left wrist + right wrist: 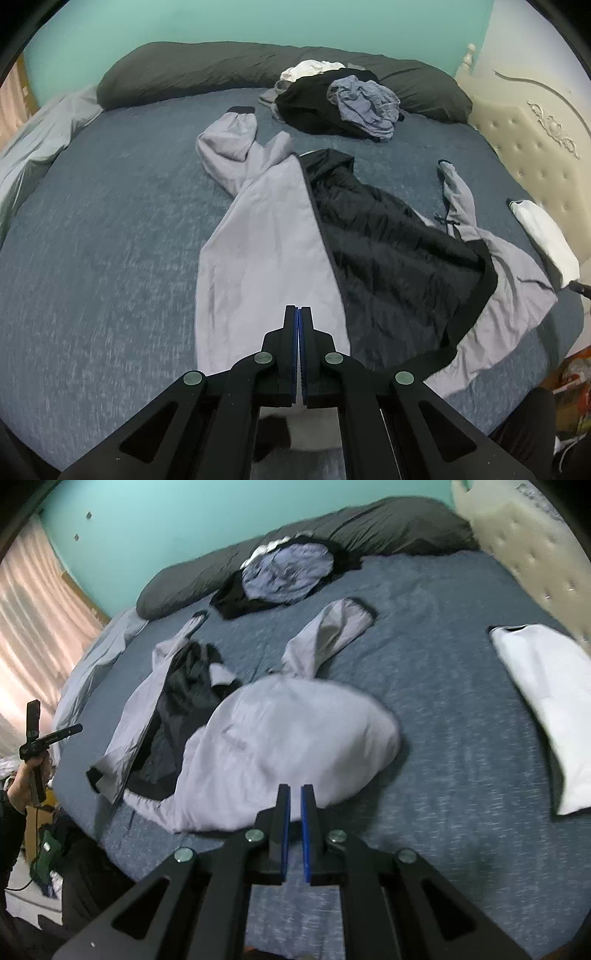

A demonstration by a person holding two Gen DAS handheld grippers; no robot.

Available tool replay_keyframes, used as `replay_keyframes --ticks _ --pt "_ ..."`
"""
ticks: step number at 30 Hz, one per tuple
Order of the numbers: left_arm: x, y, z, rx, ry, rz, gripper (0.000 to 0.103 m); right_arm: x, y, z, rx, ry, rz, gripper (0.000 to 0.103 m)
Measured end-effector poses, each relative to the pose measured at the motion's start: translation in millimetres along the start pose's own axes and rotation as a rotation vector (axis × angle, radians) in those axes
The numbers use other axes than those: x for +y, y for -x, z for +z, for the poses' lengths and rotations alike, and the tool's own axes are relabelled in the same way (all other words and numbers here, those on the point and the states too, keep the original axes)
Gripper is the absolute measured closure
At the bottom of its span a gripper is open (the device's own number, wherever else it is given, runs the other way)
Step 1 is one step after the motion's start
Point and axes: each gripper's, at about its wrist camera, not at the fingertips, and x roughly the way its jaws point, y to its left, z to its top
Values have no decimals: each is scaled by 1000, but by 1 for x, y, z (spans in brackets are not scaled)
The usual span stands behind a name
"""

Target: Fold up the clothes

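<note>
The jacket (288,746) was smeared by motion in the right wrist view — its seams and the small mark on its chest could not be read. The folded white garment (546,236) near the bed's (92,240) headboard-side edge was cut off by the left wrist picture's rim. In the pile of clothes (332,99) at the bed's far edge, the lower pieces lay hidden under the upper ones — perhaps four garments, though the count stayed unclear.
</note>
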Motion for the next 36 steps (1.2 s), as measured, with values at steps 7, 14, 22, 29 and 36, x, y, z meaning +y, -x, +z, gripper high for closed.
replay_keyframes --ticks 7,14,22,29,36 --pt "-12 -23 31 5 19 -17 102 7 -17 26 -26 -21 38 98" --pt "-21 -52 74 22 37 -56 90 43 -81 70 19 18 60 97" --pt "-23 -97 127 19 33 -53 77 77 -150 122 65 43 70 87" --pt "-10 -151 157 46 56 -34 72 96 -200 154 101 49 102 76" --pt "-1 -194 178 75 56 -22 72 124 -257 184 145 92 118 75"
